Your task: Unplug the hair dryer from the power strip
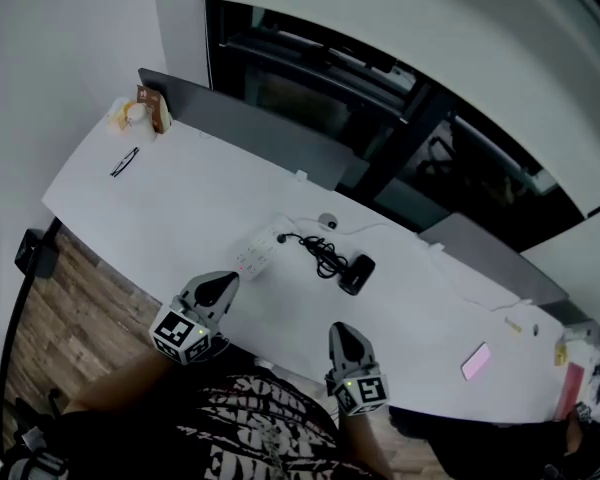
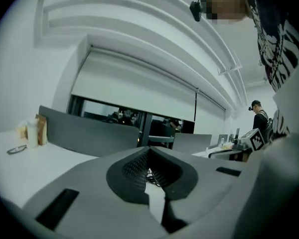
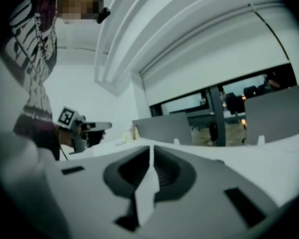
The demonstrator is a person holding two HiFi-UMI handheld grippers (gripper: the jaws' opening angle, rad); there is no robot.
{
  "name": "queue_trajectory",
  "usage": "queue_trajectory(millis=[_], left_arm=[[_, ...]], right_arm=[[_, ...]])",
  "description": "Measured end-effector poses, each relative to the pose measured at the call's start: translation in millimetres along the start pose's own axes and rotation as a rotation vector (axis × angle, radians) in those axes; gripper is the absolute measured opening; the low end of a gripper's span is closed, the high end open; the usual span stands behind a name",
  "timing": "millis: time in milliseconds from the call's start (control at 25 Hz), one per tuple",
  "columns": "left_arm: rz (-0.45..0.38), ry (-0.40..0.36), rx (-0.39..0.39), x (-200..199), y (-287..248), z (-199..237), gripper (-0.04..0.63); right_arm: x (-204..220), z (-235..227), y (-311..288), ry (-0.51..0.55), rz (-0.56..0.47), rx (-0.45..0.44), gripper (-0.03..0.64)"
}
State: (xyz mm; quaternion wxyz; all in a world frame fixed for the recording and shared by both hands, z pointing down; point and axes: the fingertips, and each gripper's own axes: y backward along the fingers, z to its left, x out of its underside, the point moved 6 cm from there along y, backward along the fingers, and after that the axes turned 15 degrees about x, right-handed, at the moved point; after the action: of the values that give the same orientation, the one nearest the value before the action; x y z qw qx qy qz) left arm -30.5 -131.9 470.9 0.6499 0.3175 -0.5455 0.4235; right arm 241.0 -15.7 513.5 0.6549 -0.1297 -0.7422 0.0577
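Observation:
A white power strip (image 1: 256, 252) lies on the white table (image 1: 180, 198), near its middle. A black cord (image 1: 319, 255) runs in a loose bundle from the strip to the black hair dryer (image 1: 357, 273) on its right. My left gripper (image 1: 224, 282) hovers at the table's front edge, just short of the strip; its jaws meet at the tips with nothing between them (image 2: 149, 149). My right gripper (image 1: 342, 331) hangs off the front edge below the dryer, shut and empty (image 3: 151, 148). Both point roughly level, towards the far side of the table.
A grey partition (image 1: 270, 133) runs along the table's back edge. Glasses (image 1: 125, 161) and a cup with a brown bag (image 1: 145, 111) sit far left. A pink item (image 1: 476, 360) lies at the right. A person (image 2: 259, 117) stands far off. Wooden floor (image 1: 70, 318) shows at the lower left.

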Motion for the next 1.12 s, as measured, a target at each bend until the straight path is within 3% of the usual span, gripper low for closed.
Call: queue_trajectory(millis=[160, 480, 800, 1120], left_arm=[[0.001, -0.116, -0.047, -32, -5, 2, 0.026], [-0.023, -0.171, -0.054, -58, -5, -7, 0.026], [0.044, -0.114, -0.046, -48, 0, 32, 0.026], [0.052, -0.067, 0.070, -37, -8, 77, 0.026]], right_arm=[[-47, 20, -17, 0.013, -0.104, -0.094, 0.044], [-58, 41, -40, 0.011, -0.111, -0.147, 0.044], [-40, 54, -70, -0.034, -0.002, -0.098, 0.044], [-62, 85, -82, -0.078, -0.026, -0.034, 0.044]])
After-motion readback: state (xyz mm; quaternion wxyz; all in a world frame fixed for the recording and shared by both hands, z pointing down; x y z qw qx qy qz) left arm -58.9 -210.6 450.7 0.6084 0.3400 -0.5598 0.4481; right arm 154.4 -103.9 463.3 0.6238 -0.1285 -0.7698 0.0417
